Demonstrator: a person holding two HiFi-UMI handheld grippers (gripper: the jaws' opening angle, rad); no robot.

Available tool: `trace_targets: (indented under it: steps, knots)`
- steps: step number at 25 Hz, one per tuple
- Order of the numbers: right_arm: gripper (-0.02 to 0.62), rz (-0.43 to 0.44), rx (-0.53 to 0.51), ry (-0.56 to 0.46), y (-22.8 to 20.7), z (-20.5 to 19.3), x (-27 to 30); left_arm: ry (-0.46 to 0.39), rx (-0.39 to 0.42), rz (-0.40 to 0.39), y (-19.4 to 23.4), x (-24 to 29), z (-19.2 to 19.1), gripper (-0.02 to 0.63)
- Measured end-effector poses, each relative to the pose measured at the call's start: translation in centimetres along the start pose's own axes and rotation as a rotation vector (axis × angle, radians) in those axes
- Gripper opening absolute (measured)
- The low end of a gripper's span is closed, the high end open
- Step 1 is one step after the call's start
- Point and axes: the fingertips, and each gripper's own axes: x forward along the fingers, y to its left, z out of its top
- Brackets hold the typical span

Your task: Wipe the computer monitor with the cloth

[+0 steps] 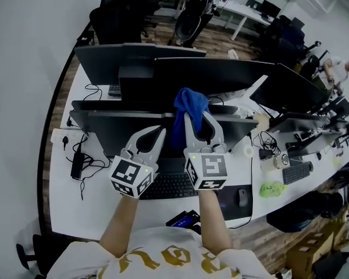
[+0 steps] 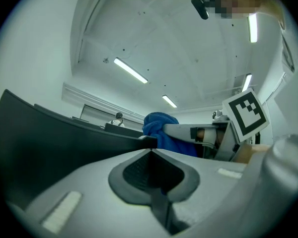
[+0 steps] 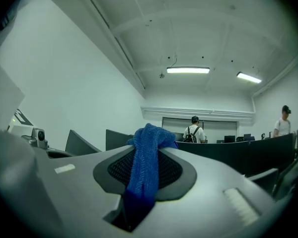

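Right claw (image 3: 145,145) is clenched on the blue cloth (image 3: 143,170). The cloth lies as a twisted strip pinched between the jaws. Its long axis follows the claw, pointing away from the person, and a bunched head bulges out past the tips. From overhead that head sits at the top edge of the dark monitor (image 1: 113,133), which stretches side to side across the tabletop (image 1: 75,205); whether the cloth touches the edge, I can't tell. Left claw (image 1: 157,133) hovers just beside the right one in front of the screen, jaws pressed together on nothing. A keyboard (image 1: 171,186) lies below both.
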Motion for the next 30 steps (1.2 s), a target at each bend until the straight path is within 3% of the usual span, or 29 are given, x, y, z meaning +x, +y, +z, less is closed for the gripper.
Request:
trace_targets:
  steps: [13, 30]
  knots:
    - [0.117, -0.011, -0.02, -0.003, -0.2, 0.1, 0.1, -0.033, -0.029, -0.092, -1.0, 1.2, -1.3, 0.002]
    - [0.118, 0.064, -0.053, -0.014, -3.2, -0.3, -1.3, -0.014, 0.046, 0.036, -4.4, 3.4, -1.5, 0.002]
